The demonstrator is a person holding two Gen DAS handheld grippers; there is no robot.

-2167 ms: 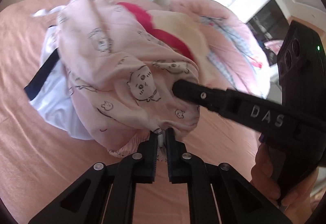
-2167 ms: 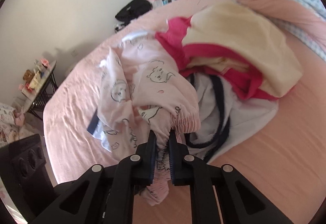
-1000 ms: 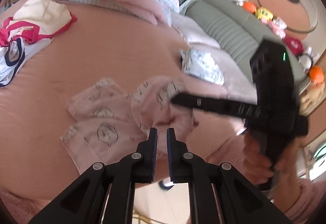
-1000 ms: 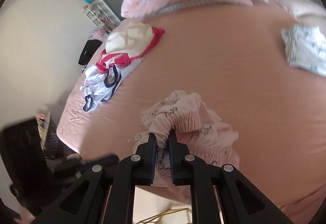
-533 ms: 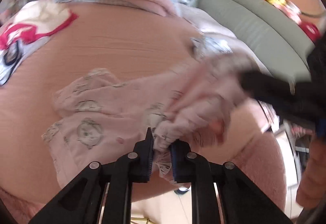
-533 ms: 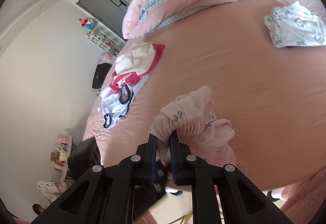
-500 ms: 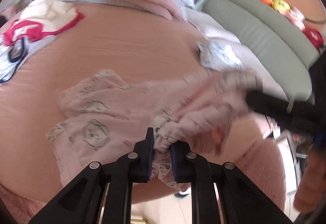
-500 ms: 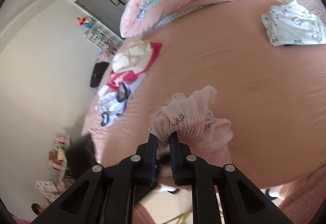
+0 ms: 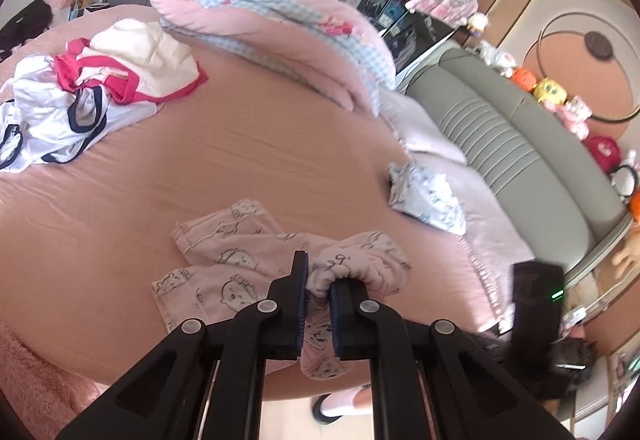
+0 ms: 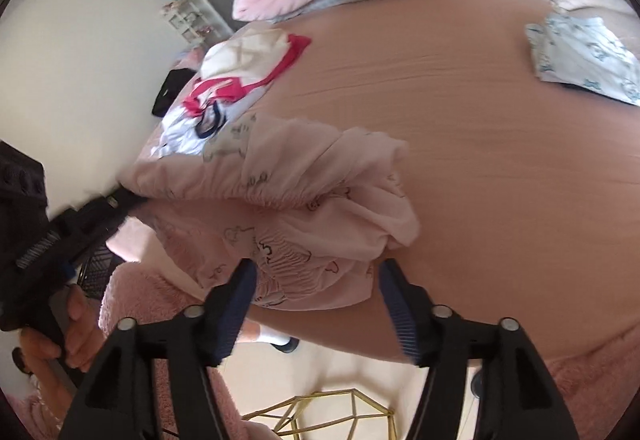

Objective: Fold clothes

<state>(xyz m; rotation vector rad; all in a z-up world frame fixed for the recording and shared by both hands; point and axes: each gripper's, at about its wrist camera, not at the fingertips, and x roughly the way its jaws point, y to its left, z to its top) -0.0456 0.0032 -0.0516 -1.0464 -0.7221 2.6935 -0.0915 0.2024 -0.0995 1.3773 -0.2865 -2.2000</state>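
While the pink printed pants (image 9: 224, 264) lie bunched near the front edge of the bed (image 9: 240, 144), the left gripper (image 9: 318, 280) has its fingers clamped on the gathered elastic waistband, a fold of cloth pinched between the two pads. From the right wrist view the same pants (image 10: 304, 200) fill the middle of the frame, the waistband stretched off to the left where the other tool bites it. The right gripper (image 10: 316, 280) has its fingers spread wide apart, with nothing between them; the hem of the pants hangs just above and between the tips, and I cannot tell whether it touches either one. A hand (image 10: 60, 328) grips the handle of the left tool at the left edge of that view. Farther back on the bed a heap of white, cream and red clothes (image 9: 92, 80) sits well apart from the pants, a folded pale blue garment (image 9: 428, 196) rests near the right side, and a rolled pink quilt (image 9: 280, 24) lies behind.
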